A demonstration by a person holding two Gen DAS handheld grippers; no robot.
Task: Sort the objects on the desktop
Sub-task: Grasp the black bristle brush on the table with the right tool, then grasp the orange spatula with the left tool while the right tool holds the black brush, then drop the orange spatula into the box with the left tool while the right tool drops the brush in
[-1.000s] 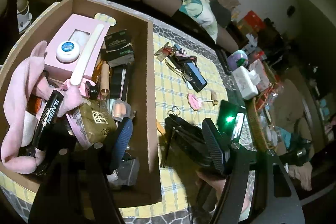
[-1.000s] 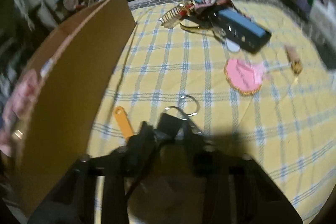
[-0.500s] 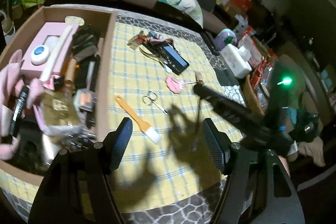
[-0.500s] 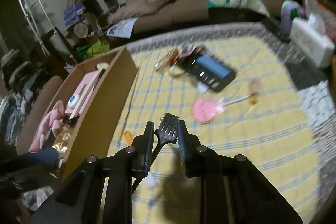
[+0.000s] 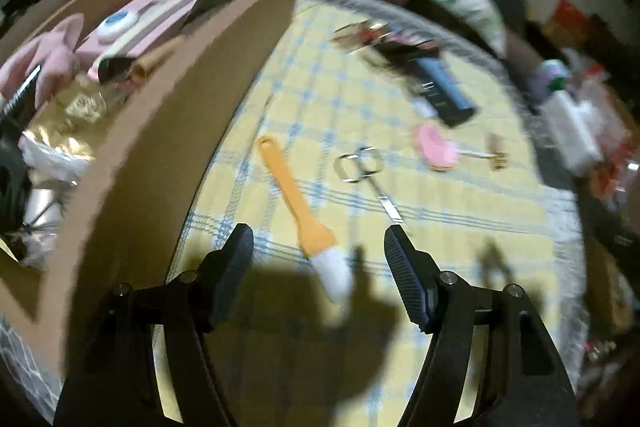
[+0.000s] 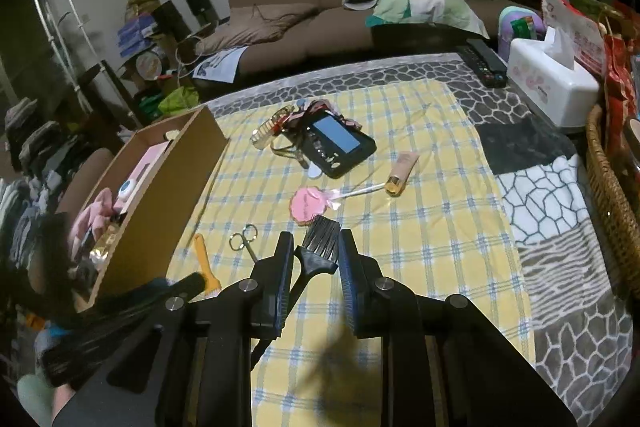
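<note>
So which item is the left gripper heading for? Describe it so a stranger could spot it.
On the yellow checked cloth, look just right of the cardboard box. The orange-handled brush lies there, white bristles pointing toward the open left gripper. The small scissors beside it are bare metal.

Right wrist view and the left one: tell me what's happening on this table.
A person is sorting clutter into a cardboard box. The right tool is shut on a black brush, held above the yellow checked cloth. The left tool is open and empty, low over an orange brush lying beside small scissors. A pink lollipop-shaped item, a tube and a dark device are not yet boxed.
</note>
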